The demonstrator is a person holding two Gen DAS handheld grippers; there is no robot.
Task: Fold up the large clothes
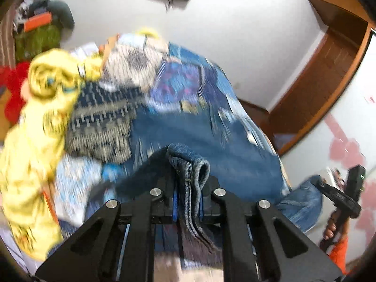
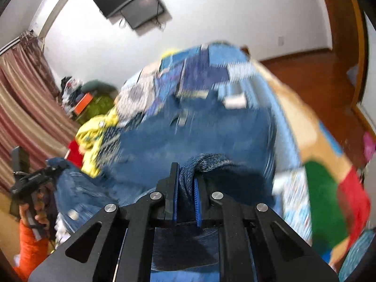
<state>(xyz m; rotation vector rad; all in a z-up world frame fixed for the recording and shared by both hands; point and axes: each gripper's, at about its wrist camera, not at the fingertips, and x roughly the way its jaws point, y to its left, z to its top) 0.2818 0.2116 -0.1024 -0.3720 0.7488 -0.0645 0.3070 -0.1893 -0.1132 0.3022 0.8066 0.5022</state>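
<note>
A pair of blue denim jeans (image 1: 211,138) lies spread over the bed and also shows in the right wrist view (image 2: 192,138). My left gripper (image 1: 188,183) is shut on a thick folded hem of the jeans, which sticks up between the pads. My right gripper (image 2: 186,183) is shut on another bunched edge of the jeans. The right gripper also shows at the right edge of the left wrist view (image 1: 338,192), and the left gripper shows at the left of the right wrist view (image 2: 30,178), each held by a hand. Both views are motion-blurred.
A yellow garment (image 1: 35,129) and a dark patterned cloth (image 1: 103,119) lie left of the jeans on the blue patterned bedspread (image 1: 185,80). A green and red cloth (image 2: 333,202) lies at the right. A wooden door frame (image 1: 329,82), a wall-mounted screen (image 2: 131,2) and striped curtains (image 2: 21,108) surround the bed.
</note>
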